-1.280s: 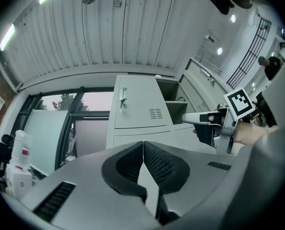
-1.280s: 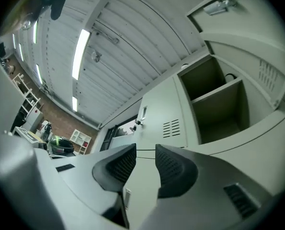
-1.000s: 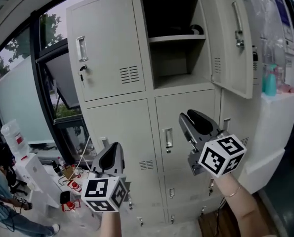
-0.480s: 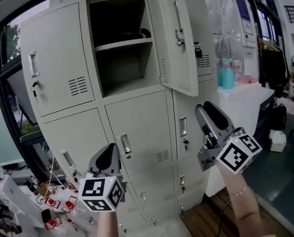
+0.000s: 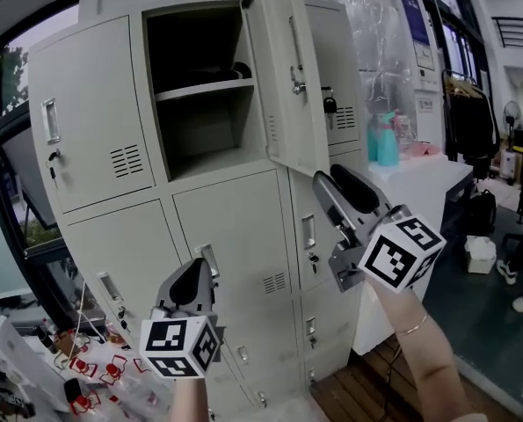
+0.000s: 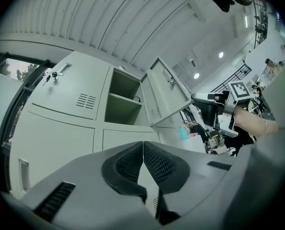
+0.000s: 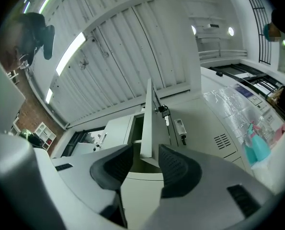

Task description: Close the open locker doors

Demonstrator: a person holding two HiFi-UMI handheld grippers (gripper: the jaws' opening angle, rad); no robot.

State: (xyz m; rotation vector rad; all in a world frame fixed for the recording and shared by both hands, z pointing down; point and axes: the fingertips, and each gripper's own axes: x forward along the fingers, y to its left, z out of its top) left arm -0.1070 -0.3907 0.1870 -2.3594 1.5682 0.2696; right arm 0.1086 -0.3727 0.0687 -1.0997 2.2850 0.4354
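Head view: my right gripper [image 5: 330,178] sits just under the open locker door [image 5: 283,86], and my left gripper [image 5: 193,271] hangs lower. Left gripper view: jaws pressed together, empty, door up to the right. Right gripper view: jaws spread, door's edge lined up between them, untouched.

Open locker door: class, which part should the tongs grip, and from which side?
On the open locker door, likely the thin free edge near its lower corner, approached from below by the right tongs: the panel lines up edge-on with their open jaws.
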